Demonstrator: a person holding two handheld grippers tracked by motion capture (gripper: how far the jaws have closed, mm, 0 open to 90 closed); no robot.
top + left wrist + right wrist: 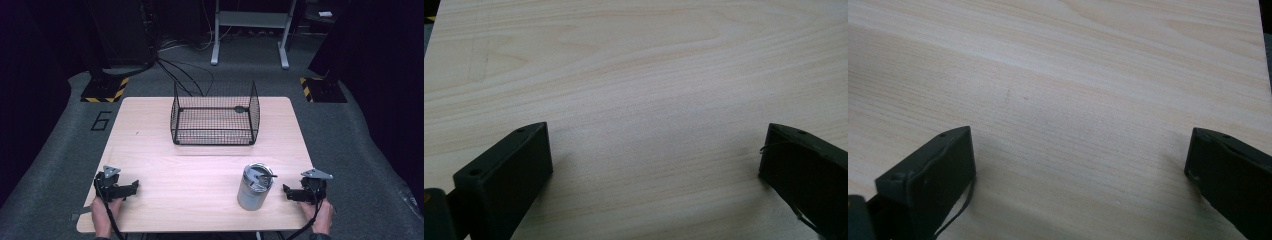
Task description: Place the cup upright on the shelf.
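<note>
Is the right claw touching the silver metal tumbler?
Apart. In the high view, bare wooden table shows between the right claw and the silver metal tumbler.

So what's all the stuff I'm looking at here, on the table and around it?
Table: one, light wood, centre of the high view, on a grey floor.
Wire basket: one, black mesh, open top, at the far middle of the table.
Metal can: one, silvery, upright, near right part of the table; something dark lies across its open top, too small to tell what.
Striped floor plates: two, black with yellow stripes, on the floor beyond the table's far corners.
Frame legs: one pair, pale grey, at the back of the room.
Left claw: one, black, jaws apart, near left of the table, held in a hand.
Right claw: one, black, jaws apart, just right of the can, held in a hand.
</note>
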